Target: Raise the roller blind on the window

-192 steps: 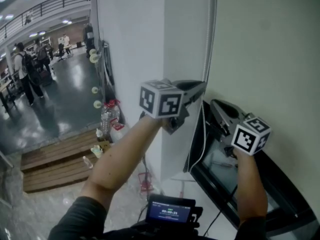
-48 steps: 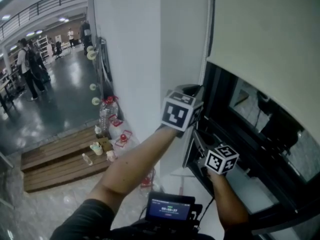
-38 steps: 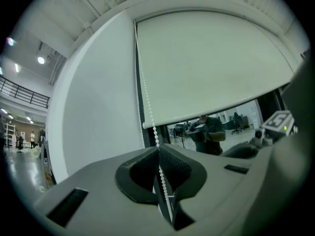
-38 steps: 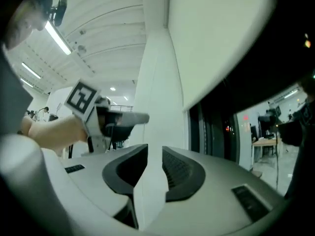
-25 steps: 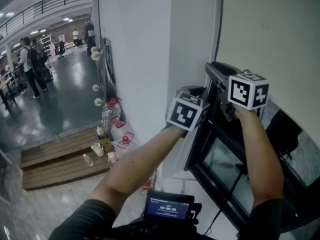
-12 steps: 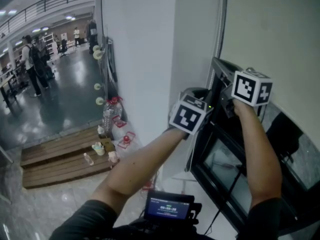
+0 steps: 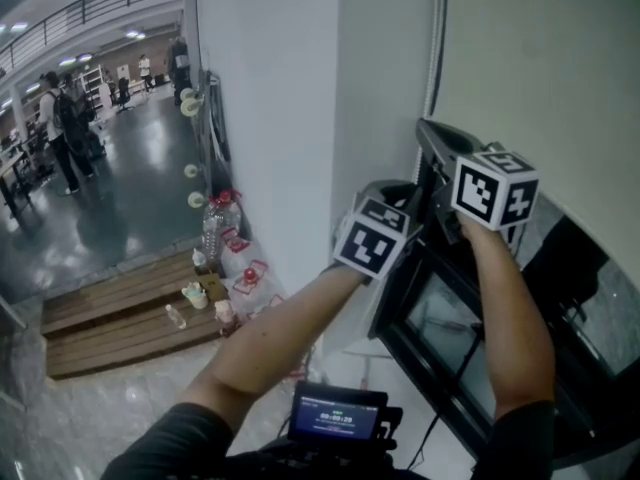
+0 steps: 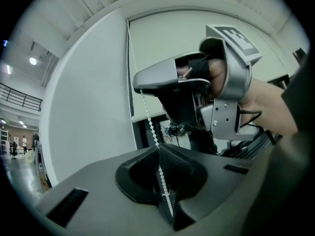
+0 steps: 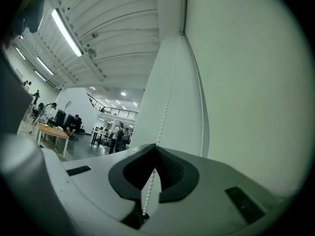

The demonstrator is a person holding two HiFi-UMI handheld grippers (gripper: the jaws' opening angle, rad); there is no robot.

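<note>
Centrally, bead chain [image 7: 432, 58]: long axis near vertical, running up the middle of the head view along the left edge of the roller blind; two strands, one pinched by both grippers, the other hanging free beside it.
Chain in the left gripper view [image 8: 147, 117]: slants from upper left down to the lower centre and enters the jaws there.
Chain in the right gripper view [image 9: 165, 107]: climbs from the jaws at lower centre toward the top of the frame; second strand curves to its right.
Left gripper [image 7: 415, 206]: jaws closed tight on the beaded strand, pointing roughly level toward the window edge; clamp seen at [image 8: 160, 154].
Right gripper [image 7: 424, 128]: jaws pressed together on the same strand, seen at [image 9: 156, 151]; sits above the left gripper, at upper centre of the left gripper view [image 8: 139, 85].
Roller blind [image 7: 540, 68]: pale flat sheet filling the upper right; bottom edge slopes from centre down toward the right edge, level with the right gripper.
Blind elsewhere: behind the grippers [image 8: 167, 48]; whole right half [image 9: 246, 82].
Window [image 7: 440, 388]: dark frame and glass uncovered below the blind, lower right.
White pillar [image 7: 270, 118]: upright, left of the chain.
Wooden pallets [image 7: 120, 318]: on the floor, lower left, bottles [image 7: 215, 233] just beside.
Screen [image 7: 338, 415]: bottom centre, lit.
</note>
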